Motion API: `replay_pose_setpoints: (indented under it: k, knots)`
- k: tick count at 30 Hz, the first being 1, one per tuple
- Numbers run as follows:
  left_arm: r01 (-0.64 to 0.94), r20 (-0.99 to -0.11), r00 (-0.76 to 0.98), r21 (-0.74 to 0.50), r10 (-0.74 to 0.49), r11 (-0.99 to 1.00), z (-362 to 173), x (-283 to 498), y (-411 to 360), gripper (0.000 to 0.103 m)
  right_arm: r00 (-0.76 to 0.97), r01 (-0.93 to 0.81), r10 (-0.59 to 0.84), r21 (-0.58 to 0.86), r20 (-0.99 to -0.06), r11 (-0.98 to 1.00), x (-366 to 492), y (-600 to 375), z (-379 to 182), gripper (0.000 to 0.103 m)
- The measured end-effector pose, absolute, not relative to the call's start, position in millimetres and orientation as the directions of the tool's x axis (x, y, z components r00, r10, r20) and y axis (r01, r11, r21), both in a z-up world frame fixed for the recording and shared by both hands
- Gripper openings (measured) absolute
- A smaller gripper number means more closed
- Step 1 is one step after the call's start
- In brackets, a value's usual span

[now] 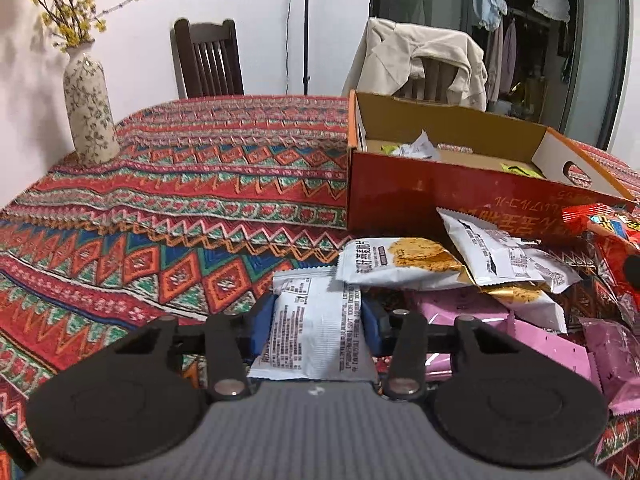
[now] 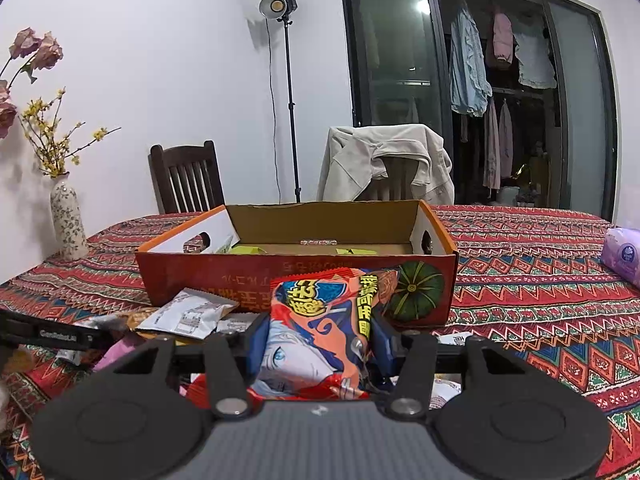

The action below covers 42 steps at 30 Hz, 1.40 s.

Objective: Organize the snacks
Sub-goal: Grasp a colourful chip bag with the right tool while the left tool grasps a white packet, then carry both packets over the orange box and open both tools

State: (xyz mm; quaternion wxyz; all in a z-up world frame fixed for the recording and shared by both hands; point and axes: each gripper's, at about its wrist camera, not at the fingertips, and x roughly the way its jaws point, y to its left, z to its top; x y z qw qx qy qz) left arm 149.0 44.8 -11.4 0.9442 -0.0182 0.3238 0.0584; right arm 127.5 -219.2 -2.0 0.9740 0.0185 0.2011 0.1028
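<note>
1. My left gripper (image 1: 316, 330) is closed about a white snack packet (image 1: 314, 320), its blue pads pressed against both sides of the wrapper.
2. My right gripper (image 2: 318, 346) clamps an orange-red snack bag (image 2: 320, 332) the same way, held upright in front of the box.
3. Just beyond lies a loose heap of snacks: a cracker packet (image 1: 396, 260), white wrappers and pink packets (image 1: 552, 344), all on the patterned tablecloth (image 1: 180, 208).
4. Behind the heap stands the open red cardboard box (image 2: 224, 276), a few small packets inside.
5. Farther back I see a floral vase (image 1: 89, 108), a dark wooden chair (image 1: 208, 60), a jacket-draped chair (image 2: 388, 164) and a light stand (image 2: 286, 92) against the white wall.
</note>
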Motion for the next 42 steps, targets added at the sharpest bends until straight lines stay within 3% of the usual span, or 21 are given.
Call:
replay_pose_setpoints:
  k: [14,23,32,42]
  knots:
    - [-0.114,-0.47,0.878,-0.017,0.093,0.993,33,109,48,0.045,0.92,-0.194,0.211,0.086,-0.33,0.977,117,-222,13,0.051]
    - [-0.07,-0.404,0.914,-0.043,0.047,0.997,60,129,19,0.045,0.935,-0.194,0.205,0.066,-0.288,0.979,124,-218,36,0.051]
    - [-0.046,-0.374,0.927,-0.04,0.028,0.998,82,176,-16,0.045,0.95,-0.172,0.177,0.041,-0.257,0.984,159,-219,66,0.051]
    - [-0.077,-0.396,0.917,-0.044,0.053,0.996,80,239,-35,0.045,0.947,-0.133,0.143,0.052,-0.286,0.99,226,-223,76,0.051]
